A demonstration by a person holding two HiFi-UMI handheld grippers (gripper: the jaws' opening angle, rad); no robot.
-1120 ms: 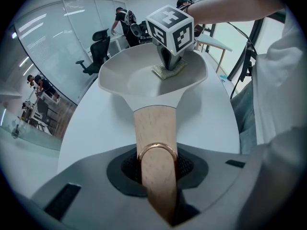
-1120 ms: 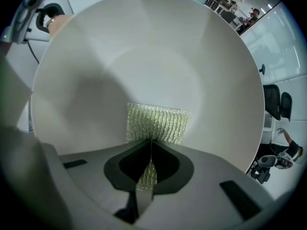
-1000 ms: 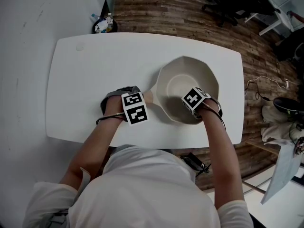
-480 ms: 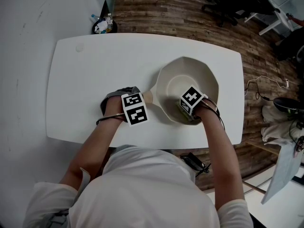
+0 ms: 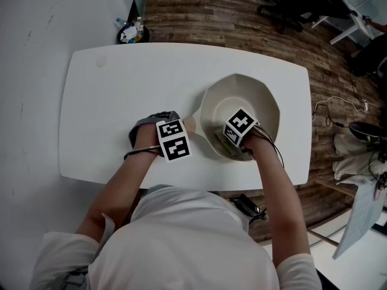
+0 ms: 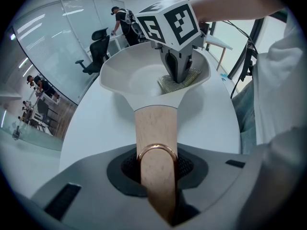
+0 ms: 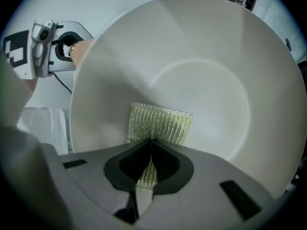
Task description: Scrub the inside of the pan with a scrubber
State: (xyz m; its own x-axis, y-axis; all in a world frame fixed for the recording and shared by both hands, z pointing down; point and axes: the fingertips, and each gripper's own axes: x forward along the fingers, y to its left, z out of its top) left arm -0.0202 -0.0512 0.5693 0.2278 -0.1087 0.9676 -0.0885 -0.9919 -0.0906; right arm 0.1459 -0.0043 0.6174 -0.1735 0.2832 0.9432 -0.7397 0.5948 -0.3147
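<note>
Wood-plank floor [image 5: 242, 17] all round a white desk [image 5: 115, 89], office chairs [image 5: 302, 5] off past its far edge.

Heads up on what you can't really see. From the head view, the left gripper [image 6: 158, 171] and right gripper [image 7: 149, 147] both have their jaws tucked under the marker cubes and the hands, so that view says nothing about grip. The person's shirt covers the middle of the desk's near edge. The pan's [image 5: 269, 104] near rim is hidden behind the right gripper. In the right gripper view the pan's right side runs out of frame.

Pan sits on the right half of the desk, close to the near edge, with its wooden handle [image 6: 156, 128] sticking out left toward the desk's middle. Left gripper is clamped on the end of that handle, right where a brass ring [image 6: 156, 151] sits on it.

Right gripper is down inside the pan, jaws pinched together on a yellow-green mesh scrubber [image 7: 160, 123]. It fans out past the jaw tips and lies against the pan's inner wall on the handle side, about where the slope meets the flat bottom. From the head view only a greenish sliver peeks out under the cube.
</note>
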